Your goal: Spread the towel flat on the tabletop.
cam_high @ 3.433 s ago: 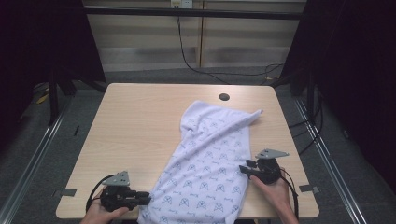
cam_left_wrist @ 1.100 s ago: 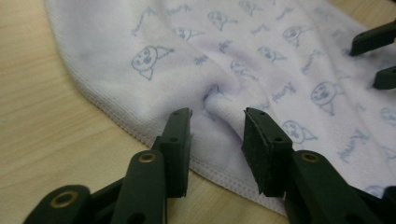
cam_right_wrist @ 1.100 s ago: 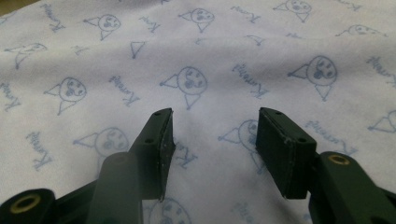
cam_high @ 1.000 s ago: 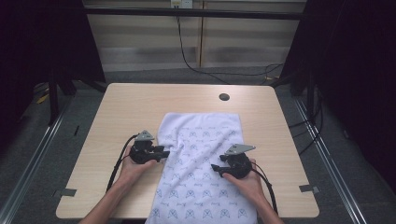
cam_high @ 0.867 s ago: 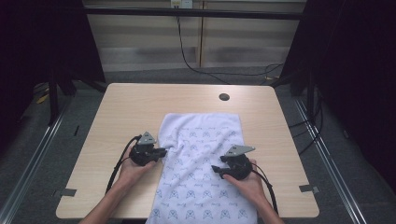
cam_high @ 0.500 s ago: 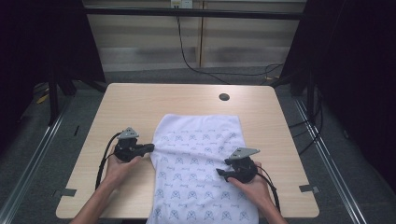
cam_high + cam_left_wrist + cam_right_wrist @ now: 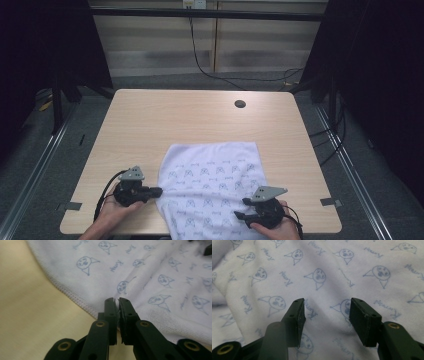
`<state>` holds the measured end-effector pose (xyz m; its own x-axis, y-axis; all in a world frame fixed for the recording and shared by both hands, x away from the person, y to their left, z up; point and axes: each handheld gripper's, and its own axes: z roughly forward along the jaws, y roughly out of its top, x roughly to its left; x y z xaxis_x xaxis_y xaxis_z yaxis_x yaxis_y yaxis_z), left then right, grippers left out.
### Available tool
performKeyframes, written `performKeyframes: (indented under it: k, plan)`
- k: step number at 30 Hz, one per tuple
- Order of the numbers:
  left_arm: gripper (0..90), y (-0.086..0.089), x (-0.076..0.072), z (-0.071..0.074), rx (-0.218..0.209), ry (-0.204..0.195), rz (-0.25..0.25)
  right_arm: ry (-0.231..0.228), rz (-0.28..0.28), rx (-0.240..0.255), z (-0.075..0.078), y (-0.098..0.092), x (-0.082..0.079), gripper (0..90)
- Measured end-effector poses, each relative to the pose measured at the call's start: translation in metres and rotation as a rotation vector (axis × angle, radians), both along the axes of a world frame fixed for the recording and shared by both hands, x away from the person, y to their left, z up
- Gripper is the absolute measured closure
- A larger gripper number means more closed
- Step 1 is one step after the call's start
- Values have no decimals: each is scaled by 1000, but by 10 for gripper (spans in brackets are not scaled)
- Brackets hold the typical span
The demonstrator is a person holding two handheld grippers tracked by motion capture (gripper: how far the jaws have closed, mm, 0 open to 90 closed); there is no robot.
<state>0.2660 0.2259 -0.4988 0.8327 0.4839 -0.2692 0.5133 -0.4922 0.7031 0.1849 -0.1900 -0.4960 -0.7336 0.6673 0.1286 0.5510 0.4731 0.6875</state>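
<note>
The towel [image 7: 212,187] lies at the table's [image 7: 150,120] near edge. The left gripper [image 7: 156,190] pinches its hem thinly — it may slip; the right gripper [image 7: 239,215] hovers wide above — folds could bunch.

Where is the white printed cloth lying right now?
In the high view, the white printed cloth lies at the wooden table's near edge, between the left gripper and right gripper.

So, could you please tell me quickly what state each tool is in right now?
Left tool: shut on the towel's hemmed edge.
Right tool: open above the towel, holding nothing.
</note>
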Motion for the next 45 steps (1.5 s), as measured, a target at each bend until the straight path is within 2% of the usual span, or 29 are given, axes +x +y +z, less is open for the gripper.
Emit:
performKeyframes:
  k: [2,4,5,6,7,8,9,10,14,15,16,17,19,20,21,22,24,29,30,31,34,35,37,38,40,42,43,45]
  plan:
    - [793,3,-4,3,-24,-7,6,22,14,15,1,-2,-2,469]
    - [756,4,1,7,-54,-18,20,-1,-6,33,3,-6,3,447]
    - [727,4,7,9,-70,-19,39,-3,-24,60,5,-9,9,447]
    - [705,2,13,11,-75,-24,50,-17,-61,96,9,-15,26,452]
    - [705,0,20,13,-78,-39,67,-17,-61,96,9,-15,26,452]
    - [699,-3,28,13,-85,-40,83,-48,-98,86,11,-18,48,459]
    - [699,-7,36,12,-75,-47,91,-48,-98,86,11,-18,48,459]
    - [698,-11,43,11,-63,-64,106,-54,-117,79,12,-20,60,463]
    - [697,-21,64,2,-42,-70,169,-72,-174,67,9,-22,101,470]
    - [688,-22,67,0,-40,-56,171,-69,-177,46,4,-19,115,470]
    - [688,-24,68,-3,-28,-47,163,-69,-177,46,4,-19,115,470]
    - [684,-26,67,-7,-12,-53,142,-51,-175,24,-4,-16,120,470]
    - [682,-27,66,-8,-21,-47,134,-35,-175,8,-7,-14,119,465]
    - [678,-28,65,-7,-18,-52,117,-56,-170,-2,-8,-13,116,463]
    - [671,-30,64,-8,-29,-44,100,-46,-170,-25,-6,-12,108,462]
    - [671,-32,63,-8,-33,-45,88,-46,-170,-25,-6,-12,108,462]
    - [645,-36,60,-7,-27,-43,73,-54,-158,-35,-6,-14,97,460]
    - [636,-44,46,-7,-26,-41,-10,-30,-148,1,-5,-23,62,465]
    - [636,-45,39,-7,-29,-35,-38,-33,-147,-3,-4,-27,49,466]
    - [634,-45,39,-7,-29,-35,-38,-33,-147,-3,-4,-27,49,466]
    - [632,-44,26,-5,-19,-34,-46,-21,-145,12,-4,-30,36,465]
    - [624,-42,22,-5,-26,-15,-42,-18,-143,15,-4,-30,33,464]
    - [620,-38,15,-4,-38,22,-68,-4,-145,26,-3,-30,27,464]
    - [619,-37,11,-4,-39,20,-70,3,-140,22,-3,-29,24,464]
    - [582,-34,7,-4,-52,52,-76,15,-130,25,-2,-29,21,464]
    - [561,-33,4,-2,-41,43,-83,37,-129,37,-1,-30,19,466]
    - [558,-32,4,0,-50,34,-80,41,-131,42,0,-31,18,467]
    - [577,-29,9,5,-72,6,-67,-2,-140,51,3,-35,18,467]
